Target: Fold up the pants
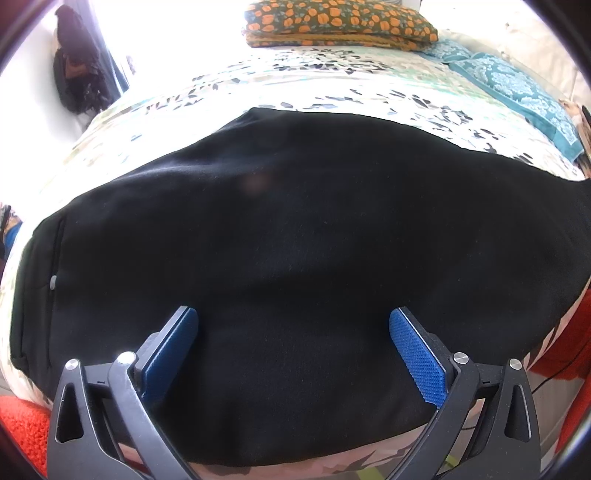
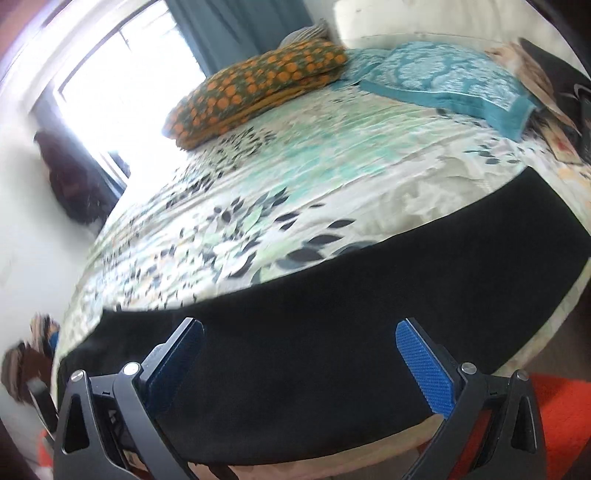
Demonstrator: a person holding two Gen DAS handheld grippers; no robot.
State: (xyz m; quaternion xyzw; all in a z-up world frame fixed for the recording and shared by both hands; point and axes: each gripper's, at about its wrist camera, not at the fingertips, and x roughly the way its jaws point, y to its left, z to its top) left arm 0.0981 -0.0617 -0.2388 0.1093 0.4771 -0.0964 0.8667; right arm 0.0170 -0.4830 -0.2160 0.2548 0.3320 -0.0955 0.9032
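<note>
In the left wrist view, the left tongs [image 1: 293, 332] fill the bottom of the frame, spread wide with nothing between the blue pads [image 1: 419, 360]. They hover low over the near part of the black pants [image 1: 295, 229], which take up the whole middle of the frame. Whether the tips touch the cloth I cannot tell. At the left edge the pants show a seamed band with a small grey button [image 1: 53, 282], probably the waist end; the cloth runs off to the right edge.

In the right wrist view, the right tongs [image 2: 299, 345] sit at the bottom centre, equally wide apart and empty, tilted so the bed [image 2: 258, 177] slopes across the frame. Here the pants [image 2: 332, 332] read as a long dark strip from lower left to the right edge, along the near side of the bed.

My reading is that the pants lie flat, likely already doubled leg over leg, and the fold along their length has not begun. The next move would call for each tongs to close on an edge or end of the cloth and lift it cleanly, both layers together, without dragging the rest.

Beyond the pants lies the leaf-print bedspread, then an orange-flowered pillow [image 1: 340, 22] at the top centre and a teal patterned pillow [image 1: 517, 92] at the upper right.
</note>
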